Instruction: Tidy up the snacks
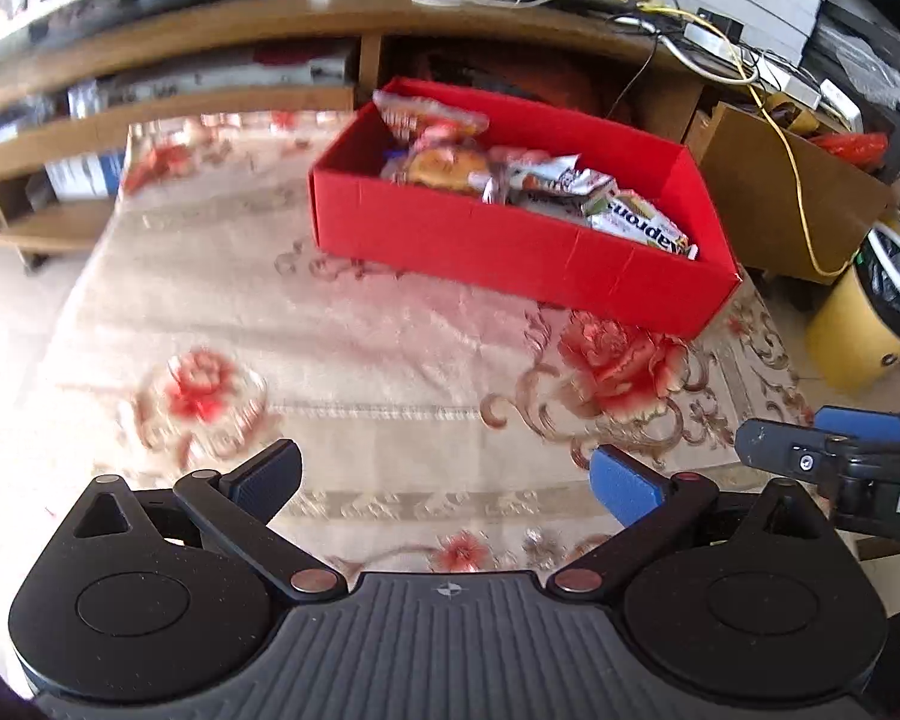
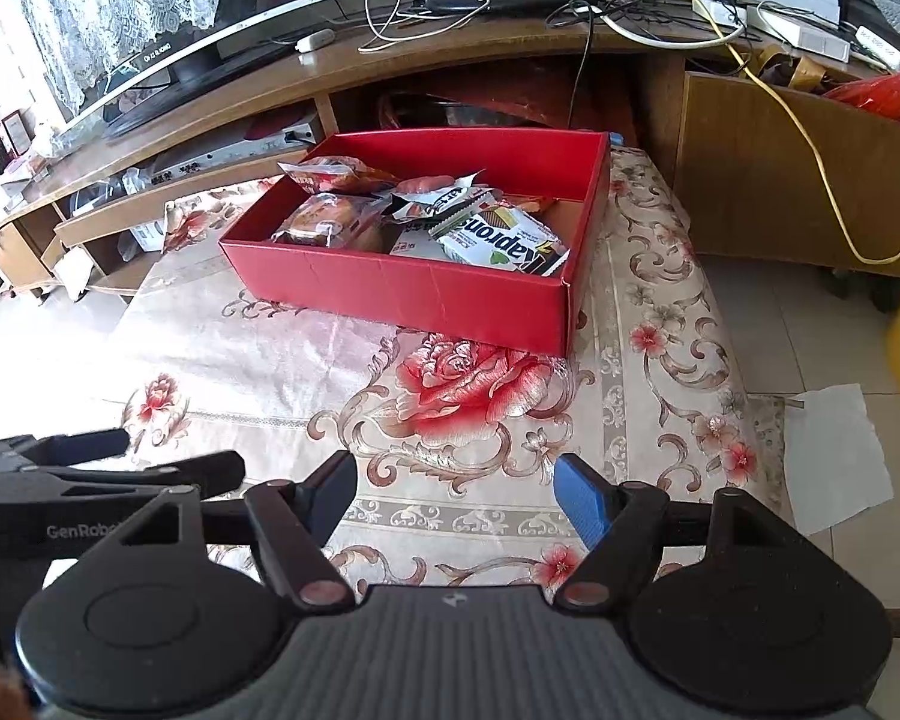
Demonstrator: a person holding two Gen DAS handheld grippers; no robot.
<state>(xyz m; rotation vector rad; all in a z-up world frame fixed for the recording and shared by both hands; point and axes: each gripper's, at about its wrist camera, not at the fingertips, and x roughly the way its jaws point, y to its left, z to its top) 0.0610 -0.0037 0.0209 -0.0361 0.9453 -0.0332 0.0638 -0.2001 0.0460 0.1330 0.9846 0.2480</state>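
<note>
Only right wrist view shows white paper (image 2: 834,456) — on floor.

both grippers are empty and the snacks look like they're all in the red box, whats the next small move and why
Probably nothing more to pick up: hold both back. The snack packets all lie inside the red box, the flowered cloth shows no loose packet, and the left gripper and right gripper are open with nothing between their fingers.

Both grippers, the left gripper (image 1: 444,480) and the right gripper (image 2: 456,495), are black with blue ribbed pads (image 2: 582,501), round silver screws and a grey ridged base.
</note>
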